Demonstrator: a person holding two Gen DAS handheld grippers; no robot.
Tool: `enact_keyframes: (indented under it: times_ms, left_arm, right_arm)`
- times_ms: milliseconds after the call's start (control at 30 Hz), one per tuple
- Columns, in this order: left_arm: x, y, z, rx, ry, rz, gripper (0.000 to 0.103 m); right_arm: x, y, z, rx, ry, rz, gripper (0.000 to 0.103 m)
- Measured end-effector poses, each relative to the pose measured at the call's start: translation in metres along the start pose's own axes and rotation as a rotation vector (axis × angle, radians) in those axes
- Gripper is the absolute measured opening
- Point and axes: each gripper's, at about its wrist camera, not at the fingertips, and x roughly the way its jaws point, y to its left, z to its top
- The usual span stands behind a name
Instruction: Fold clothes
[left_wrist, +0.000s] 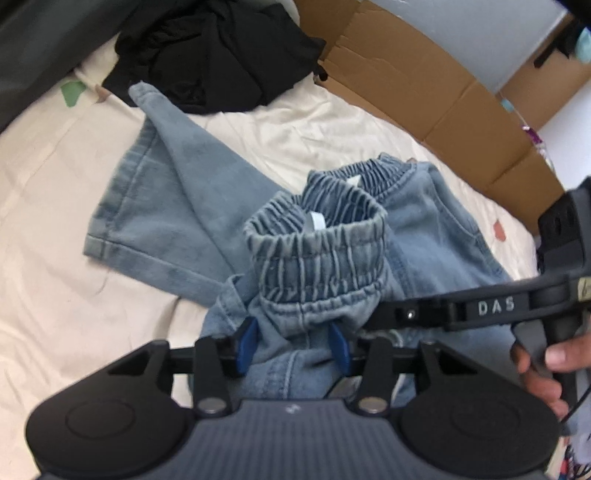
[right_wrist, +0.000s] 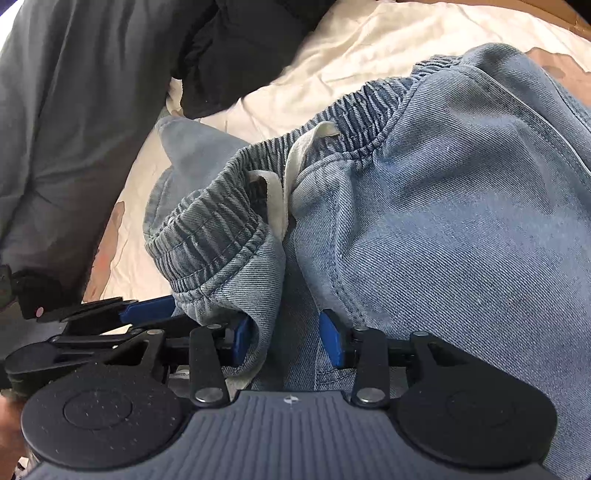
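While both claws bear on one garment, the parts stand as listed, largest first
Bed sheet (left_wrist: 44, 206): cream, wrinkled, spread beneath and ahead of both claws
Cardboard (left_wrist: 436, 92): flattened brown panels, far ahead and to the right of the left gripper
Jeans (left_wrist: 192, 206): light blue denim, lying on the sheet; one leg runs ahead and left of the left gripper, the body bunches against both claws
Black clothing (left_wrist: 218, 48): crumpled heap, far ahead of the left gripper, touching the end of the jeans leg
Waistband (left_wrist: 317, 251): elastic, gathered, raised just ahead of the left gripper
Left gripper (left_wrist: 295, 345): narrow, blue pads pinching denim below the waistband
Right gripper (right_wrist: 284, 341): narrow, blue pads closed on a denim fold beside the waistband
Drawstring (right_wrist: 291, 166): white, looped just ahead of the right gripper
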Motion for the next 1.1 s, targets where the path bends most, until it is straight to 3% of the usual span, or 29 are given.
enact_keyframes:
  times_ms: [100, 600, 1100]
  left_arm:
    - [0.002, 0.001, 0.004, 0.006, -0.003, -0.01, 0.045]
    - [-0.02, -0.029, 0.029, 0.249, -0.029, 0.077, 0.046]
    - [-0.022, -0.044, 0.055, 0.336, 0.029, 0.115, 0.047]
  right_arm:
    - [0.001, -0.002, 0.0, 0.003, -0.002, 0.006, 0.045]
    - [-0.011, 0.001, -0.001, -0.005, -0.011, 0.046, 0.047]
    - [-0.014, 0.011, 0.0, -0.023, -0.01, 0.089, 0.047]
